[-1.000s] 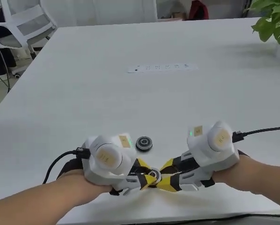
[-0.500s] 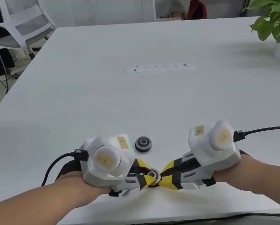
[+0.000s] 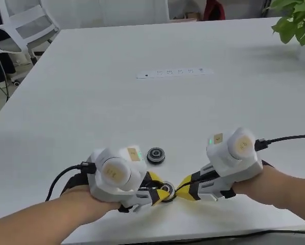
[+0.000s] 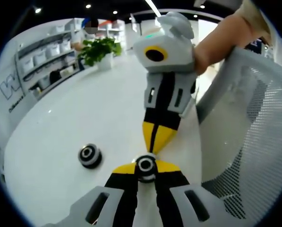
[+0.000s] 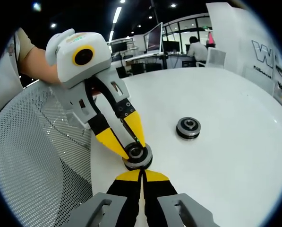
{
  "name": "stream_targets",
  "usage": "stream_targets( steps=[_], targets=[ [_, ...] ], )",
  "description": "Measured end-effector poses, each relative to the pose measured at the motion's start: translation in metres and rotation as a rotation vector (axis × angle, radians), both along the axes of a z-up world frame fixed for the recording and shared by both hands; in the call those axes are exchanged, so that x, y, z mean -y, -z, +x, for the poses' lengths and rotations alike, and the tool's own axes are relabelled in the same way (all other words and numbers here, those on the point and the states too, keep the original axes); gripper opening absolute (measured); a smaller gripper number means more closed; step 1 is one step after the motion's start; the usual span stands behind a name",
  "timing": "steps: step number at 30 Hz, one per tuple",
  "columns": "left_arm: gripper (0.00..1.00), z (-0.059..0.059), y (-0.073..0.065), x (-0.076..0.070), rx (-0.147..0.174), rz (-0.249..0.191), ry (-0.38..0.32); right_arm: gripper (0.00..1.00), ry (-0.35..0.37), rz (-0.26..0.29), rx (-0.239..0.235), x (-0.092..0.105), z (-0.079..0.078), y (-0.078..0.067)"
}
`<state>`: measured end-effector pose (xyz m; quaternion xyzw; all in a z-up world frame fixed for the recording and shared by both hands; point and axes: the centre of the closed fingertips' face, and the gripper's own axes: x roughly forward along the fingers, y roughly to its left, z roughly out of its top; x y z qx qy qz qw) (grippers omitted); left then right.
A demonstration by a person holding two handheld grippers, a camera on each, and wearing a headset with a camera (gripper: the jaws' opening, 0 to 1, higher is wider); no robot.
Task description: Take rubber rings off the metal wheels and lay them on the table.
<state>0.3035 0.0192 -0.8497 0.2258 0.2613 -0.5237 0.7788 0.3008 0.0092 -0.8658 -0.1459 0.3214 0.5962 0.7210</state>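
On the left gripper [image 4: 147, 169]: yellow-tipped jaws clamped across a small silver metal wheel wearing a black rubber ring [image 4: 145, 165], one jaw on each side of it. On the right gripper [image 5: 141, 174]: jaws pressed together, tips touching the wheel's rim. Cannot tell whether any rubber is nipped between them.

Met nose to nose, left gripper from the left, right from the right, low over the near edge of the white table [image 3: 91, 102]. Dead ahead of the right tips, the wheel, flat face and hub turned upward, so the axle seems roughly upright.

Judging by that: both grippers equally near, the left as holder, the right as peeler. Probably calls for catching the ring's edge and drawing it away rightward.

Flat on the table just beyond the left gripper, apart from both sets of jaws: a second black-ringed metal wheel [image 3: 156, 155].

From the head view, merely yellow tips converging. From the left gripper view, the two-sided clamp plain. From the right gripper view, the closed seam of its own jaws.
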Motion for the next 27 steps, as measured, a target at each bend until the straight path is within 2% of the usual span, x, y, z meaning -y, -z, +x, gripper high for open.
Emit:
stream_targets(
  steps=[6, 14, 19, 27],
  targets=[
    [0.14, 0.0, 0.0, 0.0, 0.001, 0.002, -0.002, 0.0, 0.059, 0.037, -0.068, 0.002, 0.002, -0.004],
    [0.13, -0.001, 0.0, 0.0, -0.003, 0.005, -0.001, 0.0, 0.12, 0.073, -0.124, 0.003, 0.006, -0.007],
    [0.13, -0.001, 0.0, 0.0, -0.001, 0.011, -0.004, 0.0, 0.153, 0.099, -0.147, 0.001, 0.008, -0.011],
    [0.13, -0.001, 0.0, 0.0, -0.002, 0.019, -0.01, 0.0, 0.155, 0.111, -0.153, -0.002, 0.007, -0.014]
  ],
)
